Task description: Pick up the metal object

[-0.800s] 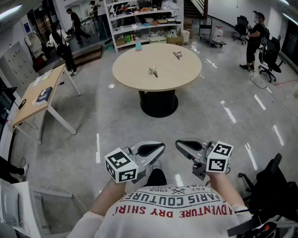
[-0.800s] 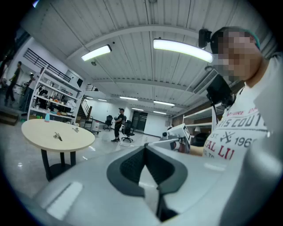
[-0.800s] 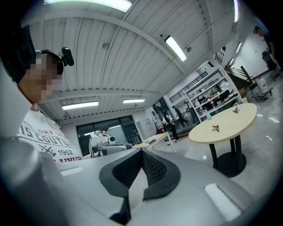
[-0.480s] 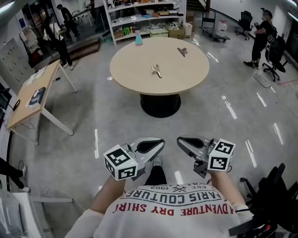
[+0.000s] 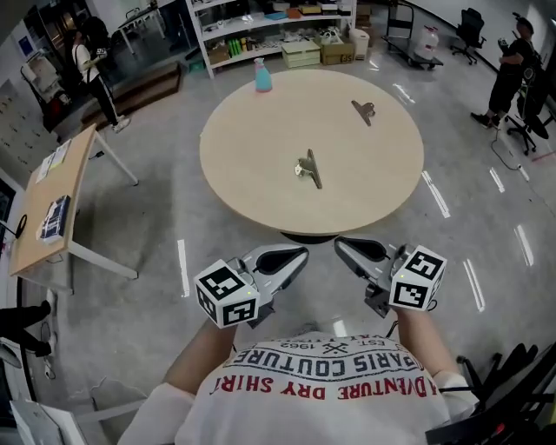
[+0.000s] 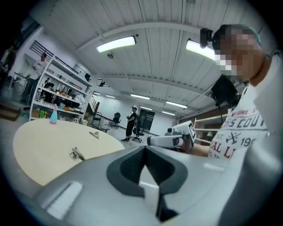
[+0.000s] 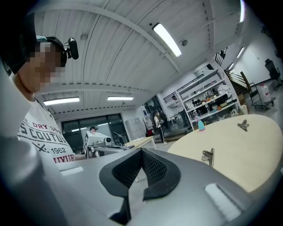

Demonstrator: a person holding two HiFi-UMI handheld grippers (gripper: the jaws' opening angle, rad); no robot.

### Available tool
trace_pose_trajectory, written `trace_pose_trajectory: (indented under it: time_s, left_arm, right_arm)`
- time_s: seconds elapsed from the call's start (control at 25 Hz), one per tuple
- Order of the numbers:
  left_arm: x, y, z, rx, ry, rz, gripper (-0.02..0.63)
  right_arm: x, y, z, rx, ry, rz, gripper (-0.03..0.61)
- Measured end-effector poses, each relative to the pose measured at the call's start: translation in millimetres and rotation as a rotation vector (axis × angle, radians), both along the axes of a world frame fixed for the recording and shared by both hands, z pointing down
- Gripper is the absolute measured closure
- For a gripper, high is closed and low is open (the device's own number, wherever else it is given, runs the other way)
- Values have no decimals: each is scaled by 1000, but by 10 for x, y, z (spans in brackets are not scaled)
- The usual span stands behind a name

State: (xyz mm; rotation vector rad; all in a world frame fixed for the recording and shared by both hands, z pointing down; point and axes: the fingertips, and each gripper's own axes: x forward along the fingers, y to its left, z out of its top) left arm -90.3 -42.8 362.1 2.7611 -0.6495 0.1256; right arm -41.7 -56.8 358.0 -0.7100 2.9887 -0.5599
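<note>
A metal clip [image 5: 307, 169] lies near the middle of the round beige table [image 5: 252, 191]; it also shows in the left gripper view [image 6: 77, 153] and the right gripper view [image 7: 208, 155]. A second metal clip [image 5: 363, 109] lies farther back on the right. Both grippers hang side by side in front of the person's chest, short of the table's near edge. My left gripper [image 5: 298, 255] is shut with nothing between its pads [image 6: 132, 165]. My right gripper [image 5: 341, 245] is also shut and empty, tips toward the table.
A blue spray bottle [image 5: 262, 78] stands at the table's far edge. A wooden desk [image 5: 61, 191] stands to the left, shelving [image 5: 269, 26] behind the table. People stand at the far left [image 5: 91, 52] and far right [image 5: 512, 74]. A black office chair [image 5: 512, 382] is at the lower right.
The table has come much closer and now lies just ahead of the grippers. Both grippers keep the same shut pose in front of the chest.
</note>
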Motion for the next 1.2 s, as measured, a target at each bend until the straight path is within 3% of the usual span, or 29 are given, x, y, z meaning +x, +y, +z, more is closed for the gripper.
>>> trace_pose_trajectory:
  time_s: [0.4, 0.56, 1.0, 1.04, 1.08, 1.2]
  left_arm:
    - [76, -895, 62, 16, 1, 18, 614]
    - [133, -1334, 123, -13, 18, 7, 614]
    - [211, -2639, 733, -25, -195, -34, 611]
    - [222, -2735, 813, -39, -208, -25, 592]
    - [234, -2818, 905, -52, -225, -14, 520]
    - [240, -3074, 1218, -53, -304, 22, 457]
  right_arm:
    - [78, -883, 98, -28, -19, 7, 580]
    - [155, -1332, 186, -56, -34, -3, 580]
    - [518, -2479, 444, -137, -46, -11, 580]
    - [560, -2554, 487, -150, -43, -9, 580]
    - [601, -2623, 536, -164, -40, -7, 580]
    - [689, -2846, 682, -203, -35, 0, 581]
